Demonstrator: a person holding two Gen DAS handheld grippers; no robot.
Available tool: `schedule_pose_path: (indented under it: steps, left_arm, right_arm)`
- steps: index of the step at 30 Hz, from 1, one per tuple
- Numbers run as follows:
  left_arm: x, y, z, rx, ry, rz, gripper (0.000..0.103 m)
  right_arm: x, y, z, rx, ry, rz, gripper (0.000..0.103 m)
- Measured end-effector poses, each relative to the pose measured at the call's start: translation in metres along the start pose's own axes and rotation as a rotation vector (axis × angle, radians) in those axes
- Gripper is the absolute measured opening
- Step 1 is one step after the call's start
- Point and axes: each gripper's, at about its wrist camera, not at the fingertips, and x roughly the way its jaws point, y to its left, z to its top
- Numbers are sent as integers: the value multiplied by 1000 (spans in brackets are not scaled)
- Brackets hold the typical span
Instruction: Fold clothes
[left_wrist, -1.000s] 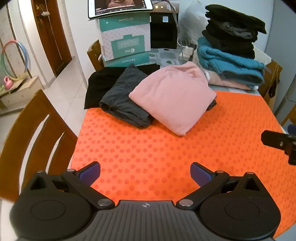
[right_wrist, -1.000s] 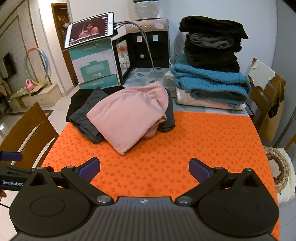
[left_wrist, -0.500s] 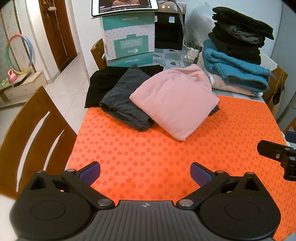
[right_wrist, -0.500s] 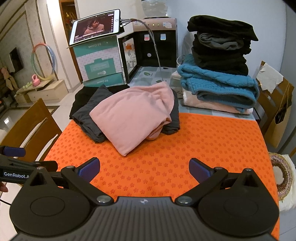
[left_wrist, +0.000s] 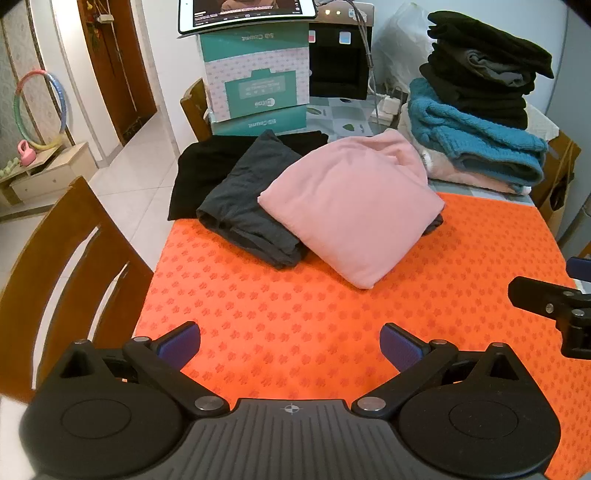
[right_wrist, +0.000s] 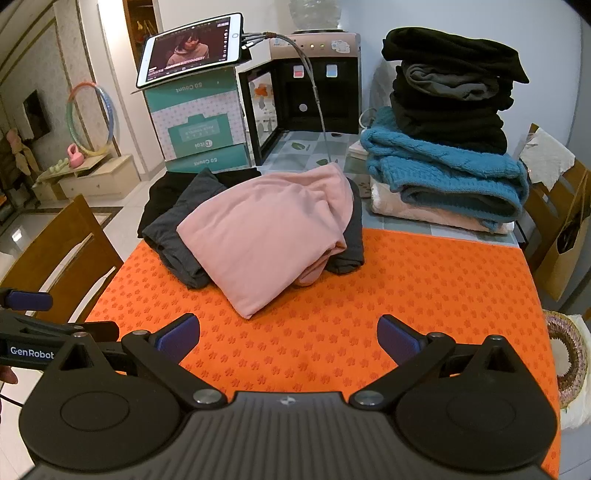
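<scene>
Well ahead of both wide-open, empty tongs (left_wrist: 290, 341) (right_wrist: 288, 334), the folded pink garment (left_wrist: 351, 206) lies.

We see a tablet (right_wrist: 192, 48) atop a teal box (right_wrist: 197, 123) at the surface's far edge. A water dispenser (right_wrist: 314, 83) stands beside it, and a wooden chair (left_wrist: 62, 280) faces the left edge.

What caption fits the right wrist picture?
Open right claw hovers over orange mat before pink garment.
</scene>
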Motion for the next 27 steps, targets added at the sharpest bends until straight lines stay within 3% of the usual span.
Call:
schedule_pose_path:
  steps: [27]
  left_arm:
    - [34, -2, 19, 1, 47, -10, 103]
  right_arm:
    - [34, -13, 13, 27, 43, -3, 103]
